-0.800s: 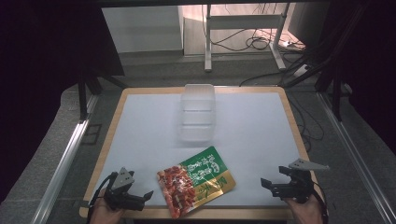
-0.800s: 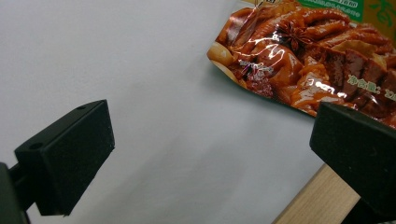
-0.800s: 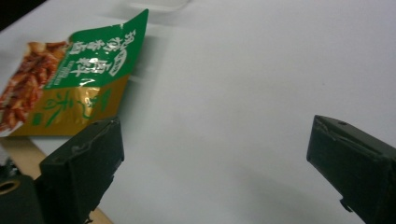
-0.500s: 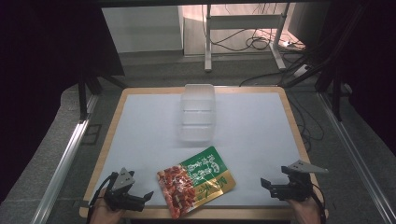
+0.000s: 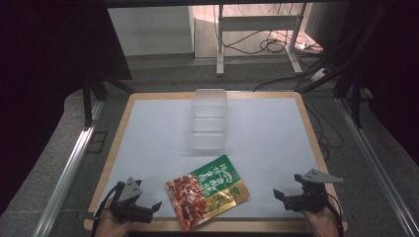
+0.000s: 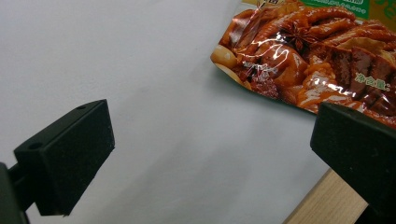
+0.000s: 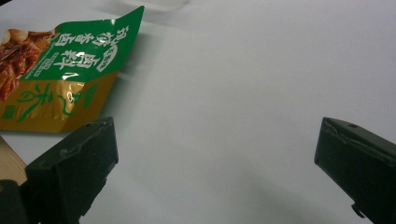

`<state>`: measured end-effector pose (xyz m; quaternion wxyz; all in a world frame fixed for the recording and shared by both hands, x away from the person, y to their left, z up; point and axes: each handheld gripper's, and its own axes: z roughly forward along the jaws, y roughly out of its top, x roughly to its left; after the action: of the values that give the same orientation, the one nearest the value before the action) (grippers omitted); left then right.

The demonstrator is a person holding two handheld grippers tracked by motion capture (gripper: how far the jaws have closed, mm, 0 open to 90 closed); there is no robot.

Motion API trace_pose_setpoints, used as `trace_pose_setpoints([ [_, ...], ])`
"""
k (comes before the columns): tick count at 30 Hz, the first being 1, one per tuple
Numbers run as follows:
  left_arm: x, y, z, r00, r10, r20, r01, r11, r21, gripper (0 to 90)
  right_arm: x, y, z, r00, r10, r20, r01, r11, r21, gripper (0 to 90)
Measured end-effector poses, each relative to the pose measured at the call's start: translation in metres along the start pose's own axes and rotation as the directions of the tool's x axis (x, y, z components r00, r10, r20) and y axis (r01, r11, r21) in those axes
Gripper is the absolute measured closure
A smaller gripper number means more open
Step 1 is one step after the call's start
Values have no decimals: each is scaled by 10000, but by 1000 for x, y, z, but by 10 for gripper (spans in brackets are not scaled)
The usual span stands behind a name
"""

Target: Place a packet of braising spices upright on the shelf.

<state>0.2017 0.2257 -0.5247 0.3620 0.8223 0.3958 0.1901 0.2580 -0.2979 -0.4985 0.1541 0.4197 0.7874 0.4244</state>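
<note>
Glossy snack pouch, printed red and brown with braised food at one end and green and gold at the other: flat on the white sheet of the wood-rimmed tabletop, near its front edge, slightly tilted, red end toward the person. Landmark for all else.

Left of the pouch, near but apart: left tongs, black, held in a hand at the tabletop's front edge, jaws spread wide and empty, tips aimed toward the pouch's red end. Seen along these tongs in the left gripper view: pouch ahead and to the right, its red corner behind the right jaw, bare white sheet between the jaws, a strip of the wooden rim at lower right.

Right of the pouch, well apart: right tongs, black with a grey three-cornered plate on top, likewise released, jaws wide, nothing between them. Seen in the right gripper view: pouch's green and gold end ahead and to the left, clear of both jaws.

Beyond the pouch, toward the tabletop's far edge: clear plastic rectangular container, open-topped, standing upright, not touching the pouch.
</note>
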Motion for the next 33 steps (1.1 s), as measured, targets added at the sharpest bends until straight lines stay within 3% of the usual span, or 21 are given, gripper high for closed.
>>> trace_pose_setpoints([
  [5,1,0,0,9997,109,223,-107,9999,-89,0,2,1,2,9997,-242,-57,243,9996,138,0],
  [13,-1,1,1,9995,266,151,-266,9996,-47,0,4,4,2,9996,-274,-110,274,9996,-74,0],
  [17,0,0,0,9991,372,-210,-374,9993,-82,0,5,6,4,9991,-388,-172,387,9992,-55,0],
  [26,1,0,0,10000,-70,-19,69,9994,-338,0,9,13,14,9968,-715,-367,711,9974,-113,0],
  [33,1,0,0,10000,-35,-4,35,9995,-324,0,13,17,20,9951,-910,-375,904,9958,-155,0],
])
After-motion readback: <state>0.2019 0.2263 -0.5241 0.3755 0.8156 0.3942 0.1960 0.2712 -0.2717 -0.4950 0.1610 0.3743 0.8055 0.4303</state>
